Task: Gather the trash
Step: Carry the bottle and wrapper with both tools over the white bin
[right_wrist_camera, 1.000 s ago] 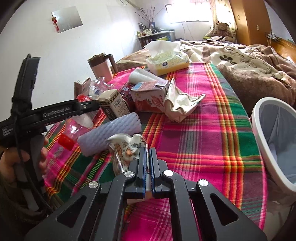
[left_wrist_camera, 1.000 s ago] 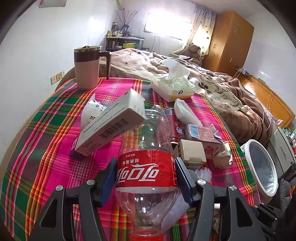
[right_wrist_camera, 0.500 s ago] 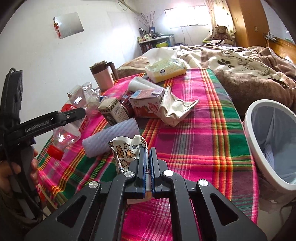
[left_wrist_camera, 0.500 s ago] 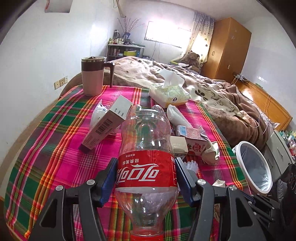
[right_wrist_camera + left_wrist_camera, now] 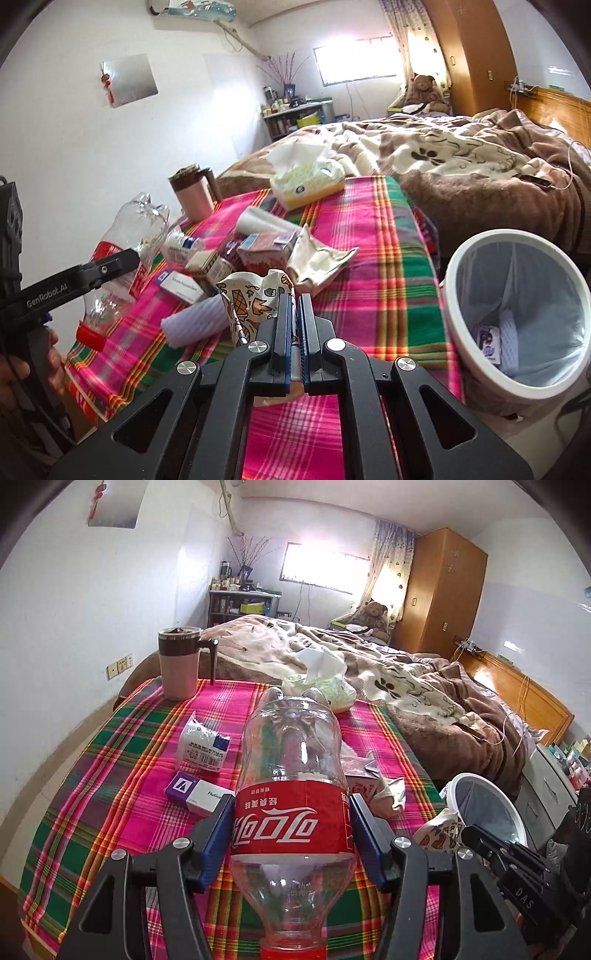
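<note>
An empty clear cola bottle (image 5: 291,746) with a red label hangs over the plaid tablecloth (image 5: 110,812), its red cap towards the camera. My left gripper (image 5: 291,812) is shut on it at the label. My right gripper (image 5: 294,299) is shut on a crumpled paper wrapper (image 5: 251,295) printed with ice-cream cones and holds it above the cloth. To the right, past the table edge, stands a white bin (image 5: 480,240) with a pale blue liner. In the left wrist view the bin (image 5: 452,786) and the wrapper (image 5: 439,830) show at the lower right.
Left on the table are a milk carton (image 5: 266,249), a crumpled paper bag (image 5: 317,258), a white foam sleeve (image 5: 195,325), a purple-and-white box (image 5: 195,794) and a white packet (image 5: 203,747). A tissue box (image 5: 306,181) and a pink mug (image 5: 179,664) stand at the far end. A bed lies beyond.
Both grippers have risen and drawn back from the table with bottle and wrapper. The white box that leaned on the bottle now lies flat on the cloth.
</note>
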The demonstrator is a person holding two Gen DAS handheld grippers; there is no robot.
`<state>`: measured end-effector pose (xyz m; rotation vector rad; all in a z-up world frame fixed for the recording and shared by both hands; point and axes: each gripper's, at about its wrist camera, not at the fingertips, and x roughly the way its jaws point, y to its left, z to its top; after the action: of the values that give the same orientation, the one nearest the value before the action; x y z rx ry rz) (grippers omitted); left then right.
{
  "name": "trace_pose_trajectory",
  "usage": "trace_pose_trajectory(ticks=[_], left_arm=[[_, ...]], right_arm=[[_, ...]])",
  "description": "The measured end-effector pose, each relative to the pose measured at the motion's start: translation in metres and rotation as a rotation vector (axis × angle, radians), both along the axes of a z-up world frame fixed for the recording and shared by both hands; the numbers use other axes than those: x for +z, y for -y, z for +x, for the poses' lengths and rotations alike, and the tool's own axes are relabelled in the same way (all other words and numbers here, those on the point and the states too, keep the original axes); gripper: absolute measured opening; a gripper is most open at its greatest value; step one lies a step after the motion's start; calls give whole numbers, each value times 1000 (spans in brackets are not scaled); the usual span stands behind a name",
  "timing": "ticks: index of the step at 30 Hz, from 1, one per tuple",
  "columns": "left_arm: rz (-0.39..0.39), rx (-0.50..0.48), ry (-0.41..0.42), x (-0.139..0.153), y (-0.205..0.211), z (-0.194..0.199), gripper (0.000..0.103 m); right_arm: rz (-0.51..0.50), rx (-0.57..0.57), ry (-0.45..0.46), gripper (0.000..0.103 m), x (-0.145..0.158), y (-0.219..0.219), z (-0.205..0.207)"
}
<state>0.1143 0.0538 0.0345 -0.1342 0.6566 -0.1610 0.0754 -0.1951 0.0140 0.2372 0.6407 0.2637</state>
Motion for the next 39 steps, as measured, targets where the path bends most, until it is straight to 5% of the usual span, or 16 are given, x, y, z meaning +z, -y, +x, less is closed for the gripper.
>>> trace_pose_trajectory(ticks=[27,39], left_arm=[[17,-267,53,16,150,-11,61],[6,-399,-1,-3,228,2,61]], right_arm=[[-4,-261,82,4,20,112,-14],[-21,-377,43,4,7,161,-16]])
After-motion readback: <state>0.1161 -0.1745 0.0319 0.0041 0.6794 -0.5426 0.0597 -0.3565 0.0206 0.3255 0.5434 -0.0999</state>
